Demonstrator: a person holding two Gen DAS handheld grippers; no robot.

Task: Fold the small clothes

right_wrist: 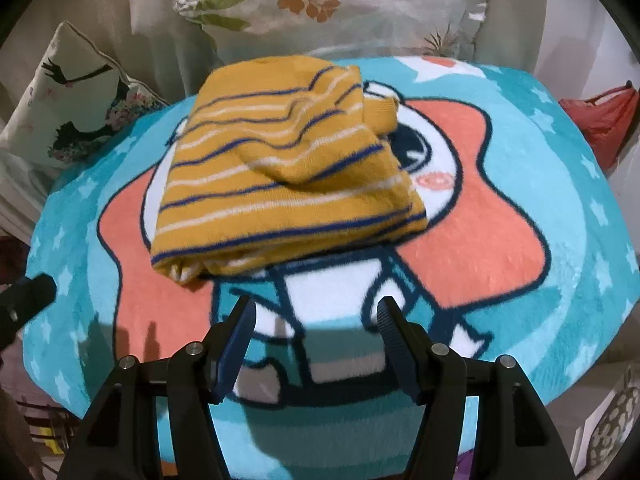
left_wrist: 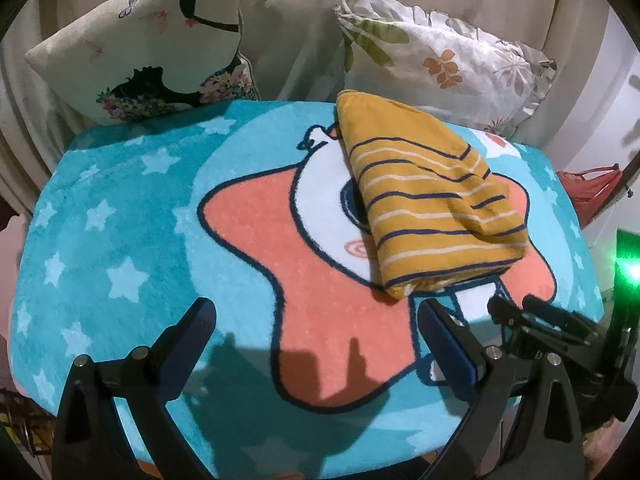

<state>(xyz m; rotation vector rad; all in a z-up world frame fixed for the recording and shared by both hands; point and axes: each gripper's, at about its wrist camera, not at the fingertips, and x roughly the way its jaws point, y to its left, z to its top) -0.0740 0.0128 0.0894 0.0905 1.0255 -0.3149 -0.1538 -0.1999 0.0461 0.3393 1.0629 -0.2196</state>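
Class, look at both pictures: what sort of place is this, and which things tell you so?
Probably a home living room or bedroom: two printed cushions lean against pale fabric behind a plush cartoon rug, where a folded striped garment lies.

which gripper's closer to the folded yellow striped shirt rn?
Right. The right gripper sits open just short of the yellow striped shirt, facing its near edge. The left gripper, also open, hangs back and off to the shirt's left.

A mustard striped garment (right_wrist: 280, 176) lies folded into a thick bundle on the cartoon blanket (right_wrist: 500, 216).
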